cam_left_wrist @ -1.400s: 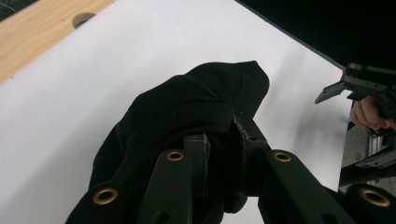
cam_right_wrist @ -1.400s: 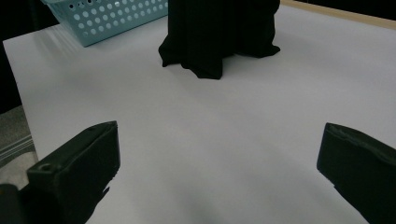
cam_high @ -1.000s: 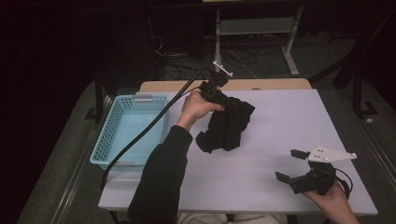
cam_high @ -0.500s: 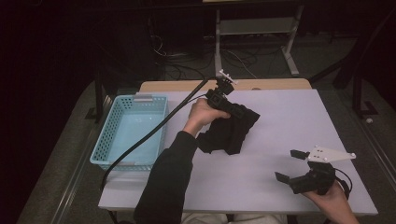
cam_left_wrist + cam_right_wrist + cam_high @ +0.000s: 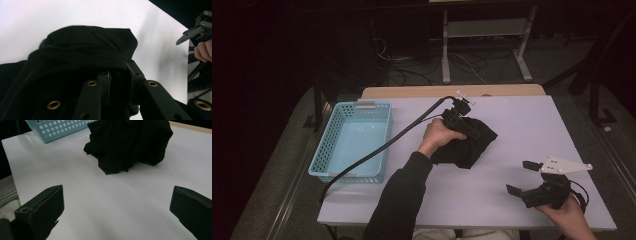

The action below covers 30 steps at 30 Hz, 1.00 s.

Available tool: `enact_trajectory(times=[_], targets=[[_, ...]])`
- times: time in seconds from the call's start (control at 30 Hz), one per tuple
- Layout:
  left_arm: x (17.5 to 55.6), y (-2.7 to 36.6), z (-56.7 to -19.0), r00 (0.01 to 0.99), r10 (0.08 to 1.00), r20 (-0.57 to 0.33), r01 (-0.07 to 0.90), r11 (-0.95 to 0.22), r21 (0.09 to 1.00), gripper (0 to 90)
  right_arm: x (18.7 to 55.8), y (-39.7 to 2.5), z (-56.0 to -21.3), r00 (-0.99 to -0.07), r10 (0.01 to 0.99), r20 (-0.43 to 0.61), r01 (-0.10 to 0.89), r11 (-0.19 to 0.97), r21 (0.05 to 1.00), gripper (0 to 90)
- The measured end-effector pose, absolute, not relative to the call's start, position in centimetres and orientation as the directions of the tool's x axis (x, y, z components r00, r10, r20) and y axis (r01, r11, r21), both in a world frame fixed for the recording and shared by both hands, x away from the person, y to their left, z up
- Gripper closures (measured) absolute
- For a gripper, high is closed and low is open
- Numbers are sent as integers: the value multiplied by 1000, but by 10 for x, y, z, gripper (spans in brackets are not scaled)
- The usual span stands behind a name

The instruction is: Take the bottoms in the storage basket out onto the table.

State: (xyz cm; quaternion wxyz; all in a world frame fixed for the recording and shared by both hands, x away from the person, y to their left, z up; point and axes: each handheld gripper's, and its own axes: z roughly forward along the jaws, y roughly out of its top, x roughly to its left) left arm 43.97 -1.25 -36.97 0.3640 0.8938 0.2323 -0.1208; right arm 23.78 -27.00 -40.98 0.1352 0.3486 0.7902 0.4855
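The crumpled black fabric garment (image 5: 467,142) is clamped in the left claw (image 5: 460,121) at bench (image 5: 522,120) centre, partly lifted. The right claw (image 5: 526,177), at five o'clock, is held wide apart, empty. The perforated light-blue plastic basket (image 5: 354,140), at nine o'clock, is empty; transfer is judged outstanding.

The table (image 5: 512,120) has a pale, plain white top with a wooden strip along its far edge. A black cloth (image 5: 469,142) lies bunched on the surface near the middle. A light blue perforated plastic basket (image 5: 354,140) stands well to the left of the cloth, at the table's left edge. A black cable (image 5: 377,152) runs across the surface between the cloth and the basket.
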Motion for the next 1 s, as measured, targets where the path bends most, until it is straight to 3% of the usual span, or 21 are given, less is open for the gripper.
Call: enact_trajectory(times=[0.27, 0.43, 1.0], targets=[[432, -23, -385, 865, 334, -374, 499, -635, 589, 706, 237, -270, -410, -720, 683, 128, 422, 283, 861, 0], [427, -26, -386, 883, 345, -319, 469, -648, 599, 488, 238, -270, -410, -719, 684, 126, 422, 285, 861, 0], [414, -21, -368, 911, 345, -227, 409, -679, 609, 48, 237, -269, -410, -720, 682, 126, 422, 286, 860, 0]])
